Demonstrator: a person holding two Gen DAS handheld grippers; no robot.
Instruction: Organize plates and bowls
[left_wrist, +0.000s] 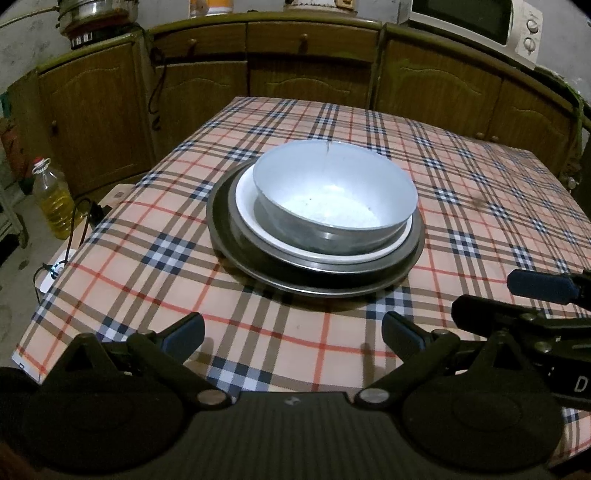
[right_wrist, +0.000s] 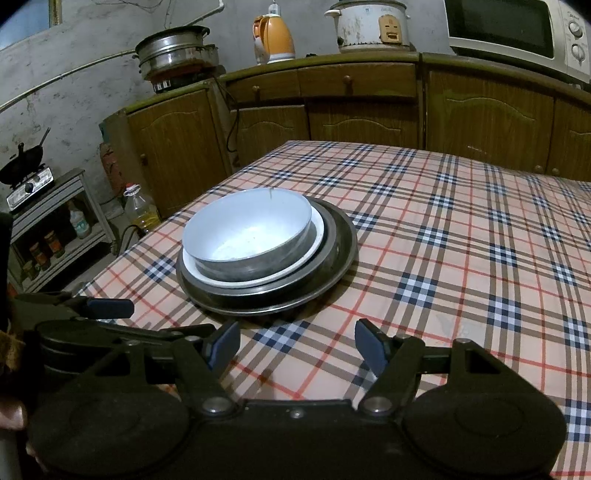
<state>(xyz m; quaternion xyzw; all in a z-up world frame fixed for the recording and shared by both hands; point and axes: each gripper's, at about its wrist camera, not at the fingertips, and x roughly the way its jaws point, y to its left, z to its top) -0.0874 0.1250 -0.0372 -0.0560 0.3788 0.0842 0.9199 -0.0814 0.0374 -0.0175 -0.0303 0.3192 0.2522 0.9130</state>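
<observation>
Bowl (left_wrist: 334, 194), pale enamel inside, dull metal outside, nested on white plate (left_wrist: 255, 218) and two dark metal trays at centre frame, on plaid tabletop (left_wrist: 147, 280); left hand-held gripper (left_wrist: 291, 332) spread wide at bottom edge, pinching nothing. Likely stiff, light, slick-walled; thin rim the best hold.

Right wrist view: same bowl (right_wrist: 247, 232) left of centre, stack round and shallow; right hand-held gripper (right_wrist: 297, 347) spread, empty, short of outer tray (right_wrist: 332, 273).

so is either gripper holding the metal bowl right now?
No, the metal bowl sits atop the stacked plates, with both grippers open and short of it.
</observation>
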